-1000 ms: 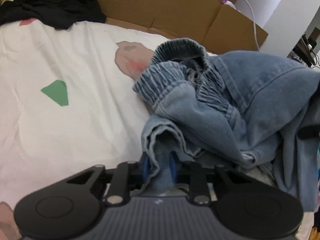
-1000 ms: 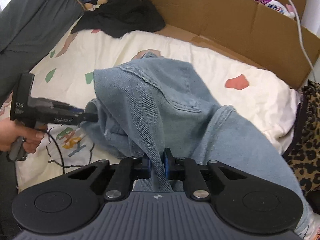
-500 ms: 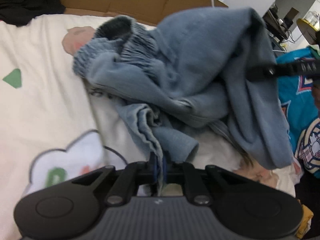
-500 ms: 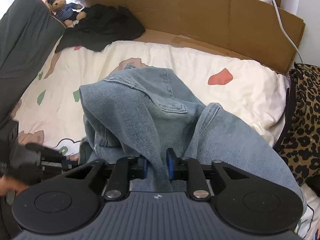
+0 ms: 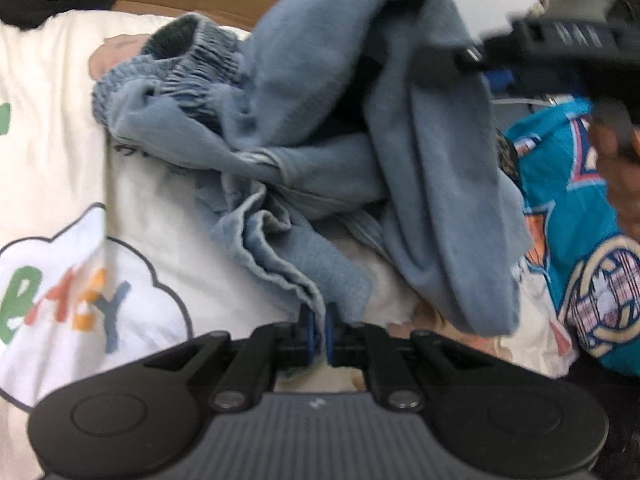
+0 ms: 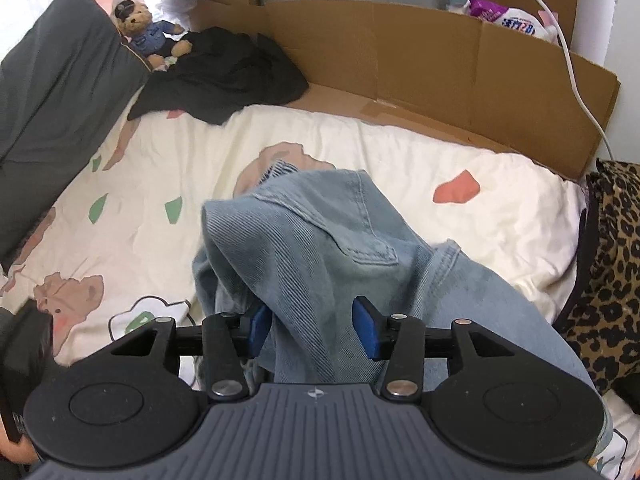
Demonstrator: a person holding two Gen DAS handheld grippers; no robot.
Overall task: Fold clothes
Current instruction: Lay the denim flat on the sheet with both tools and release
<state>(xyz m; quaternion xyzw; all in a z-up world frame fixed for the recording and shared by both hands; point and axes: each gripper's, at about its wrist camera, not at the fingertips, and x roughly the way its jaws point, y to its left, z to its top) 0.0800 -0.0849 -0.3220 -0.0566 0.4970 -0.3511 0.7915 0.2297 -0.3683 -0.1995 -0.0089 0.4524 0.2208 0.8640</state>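
Left gripper [image 5: 318, 334]: jaws clenched on a thin bunched edge of the denim jeans [image 5: 340, 152], blue pads nearly touching with the fabric pinched between them. From the left wrist view the jeans lie crumpled on the bed sheet [image 5: 60, 128], elastic waistband [image 5: 188, 56] toward 11 o'clock, one bulk of denim lifted and draped toward 1 to 3 o'clock. Right gripper [image 6: 314, 330]: jaws released, blue pads well apart, a fold of denim hanging between them; whether either pad touches the cloth cannot be told. In the right wrist view the jeans [image 6: 320, 240] sit at frame centre, raised in a peak over the sheet, back pocket [image 6: 368, 240] visible just at 1 o'clock of centre. The right gripper shows in the left wrist view as a blurred black body [image 5: 560, 40] at 2 o'clock, against the raised denim. Sheet is cream with coloured patches and a cloud print [image 5: 80, 280] at 8 o'clock in the left view. Teal printed garment [image 5: 580, 240] at 3 o'clock, beside the jeans. Right view: black garment [image 6: 224, 76] at 11 o'clock, well apart from the jeans; teddy bear [image 6: 148, 28] just beside it; grey pillow [image 6: 52, 80] at 10 o'clock; cardboard wall [image 6: 400, 48] along the far edge at 12 to 2 o'clock; leopard-print fabric [image 6: 612, 260] at 3 o'clock
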